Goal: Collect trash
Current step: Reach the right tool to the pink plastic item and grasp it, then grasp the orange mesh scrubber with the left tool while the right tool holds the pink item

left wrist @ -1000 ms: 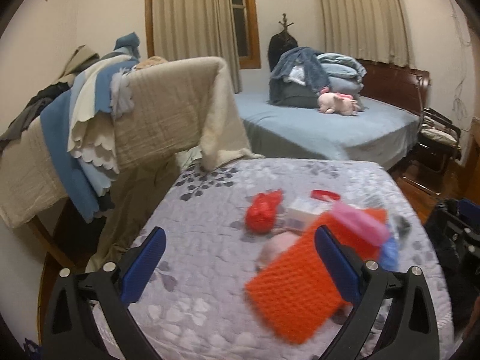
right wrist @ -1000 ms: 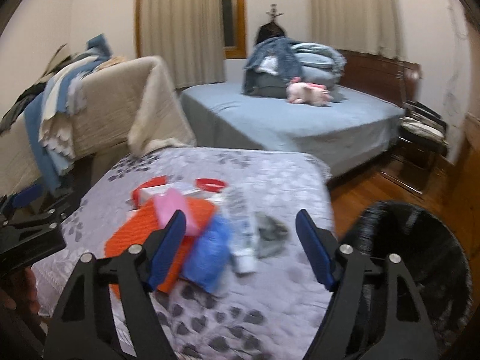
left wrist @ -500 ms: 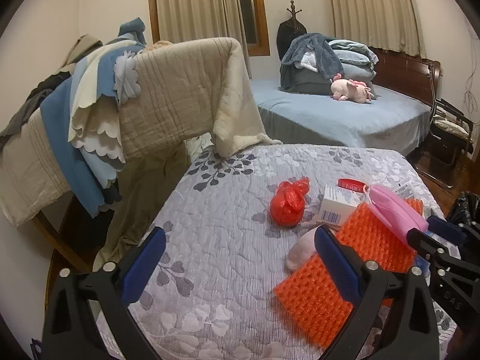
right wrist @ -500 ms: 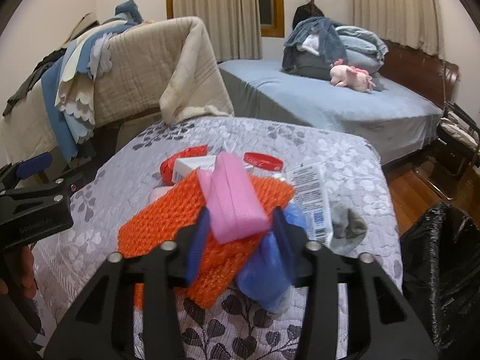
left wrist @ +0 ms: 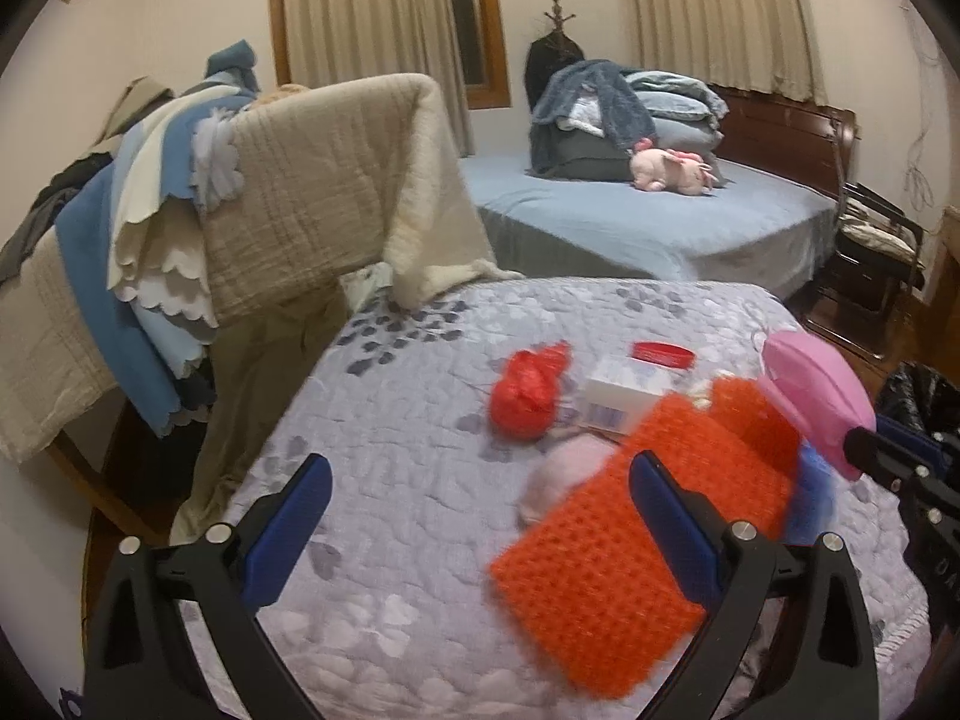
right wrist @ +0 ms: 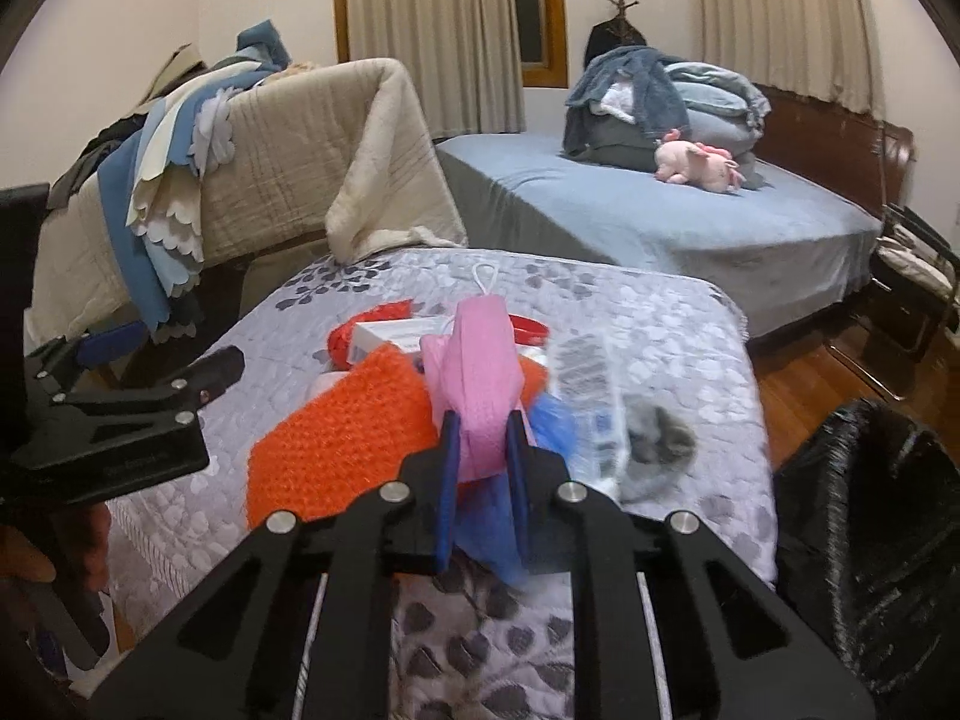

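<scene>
While pinched in the right tool, pink mask: folded, pleated, white loop at top, lifted over orange mat on quilted worktop. Left tool spread wide, empty.

Left tongs wide apart above quilt, orange knit pad alongside.

No legible text; print on white box & wrapper too blurred.
</scene>
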`<state>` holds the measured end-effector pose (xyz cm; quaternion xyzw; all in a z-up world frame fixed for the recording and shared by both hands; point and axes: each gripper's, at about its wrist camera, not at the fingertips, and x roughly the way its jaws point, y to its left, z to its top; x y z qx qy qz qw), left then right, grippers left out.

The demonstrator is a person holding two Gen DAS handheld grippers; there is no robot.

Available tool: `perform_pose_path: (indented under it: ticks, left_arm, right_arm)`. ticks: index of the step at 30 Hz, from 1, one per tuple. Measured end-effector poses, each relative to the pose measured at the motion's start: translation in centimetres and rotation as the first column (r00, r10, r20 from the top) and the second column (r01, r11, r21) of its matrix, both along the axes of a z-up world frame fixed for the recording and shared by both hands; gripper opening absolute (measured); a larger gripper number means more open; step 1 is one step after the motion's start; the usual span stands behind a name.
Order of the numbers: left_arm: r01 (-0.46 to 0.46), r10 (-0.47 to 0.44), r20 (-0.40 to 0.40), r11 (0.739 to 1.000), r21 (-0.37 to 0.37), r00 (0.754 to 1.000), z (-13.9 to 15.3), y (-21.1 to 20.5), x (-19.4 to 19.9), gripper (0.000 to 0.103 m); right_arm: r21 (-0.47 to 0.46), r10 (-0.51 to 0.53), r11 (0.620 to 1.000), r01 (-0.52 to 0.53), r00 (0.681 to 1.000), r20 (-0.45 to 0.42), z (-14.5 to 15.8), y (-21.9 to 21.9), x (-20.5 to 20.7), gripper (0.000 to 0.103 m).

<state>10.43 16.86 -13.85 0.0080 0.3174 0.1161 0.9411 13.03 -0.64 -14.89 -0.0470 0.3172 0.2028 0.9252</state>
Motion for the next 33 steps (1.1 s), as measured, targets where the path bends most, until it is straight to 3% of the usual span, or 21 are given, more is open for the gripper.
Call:
perform_pose_path:
  ticks: [9,16,22,23,27,31,32,33]
  left_arm:
    - [0.139,-0.140,-0.053,0.990,-0.020,0.989,-2.3,-5.3,-0.2,0.097]
    - [0.160,-0.158,-0.127,0.987,0.004,0.979,-5.3,-7.2,0.8,0.082]
    - [0.178,-0.179,-0.151,0.984,-0.022,0.972,-5.7,-6.5,1.0,0.037]
    - [0.180,-0.182,-0.146,0.983,-0.026,0.972,-5.5,-6.4,0.9,0.025]
    - [0.175,-0.180,-0.126,0.983,-0.053,0.976,-4.8,-5.6,0.8,0.012]
    - [0.165,-0.168,-0.121,0.986,-0.032,0.978,-4.5,-5.4,0.6,0.014]
    - [0.155,-0.157,-0.119,0.988,-0.028,0.980,-4.5,-5.3,0.5,0.019]
    - [0.147,-0.149,-0.121,0.989,-0.026,0.981,-4.6,-5.3,0.5,0.042]
  right_arm:
    - [-0.015,-0.087,0.996,0.087,0.996,-0.019,-0.7,-4.1,-1.0,0.015]
    - [-0.024,-0.117,0.993,0.116,0.992,-0.041,-1.2,-5.6,-1.0,0.015]
    - [-0.026,-0.109,0.994,0.108,0.993,-0.048,-1.4,-5.5,-0.9,0.015]
    - [-0.025,-0.108,0.994,0.107,0.993,-0.048,-1.4,-5.5,-0.9,0.015]
    - [-0.021,-0.105,0.994,0.104,0.993,-0.045,-1.0,-5.4,-1.0,0.015]
    - [-0.023,-0.105,0.994,0.104,0.994,-0.039,-0.8,-5.3,-1.2,0.015]
    - [-0.023,-0.104,0.994,0.103,0.994,-0.042,-0.8,-5.4,-1.1,0.015]
    - [-0.025,-0.105,0.994,0.104,0.993,-0.046,-0.9,-5.3,-1.2,0.015]
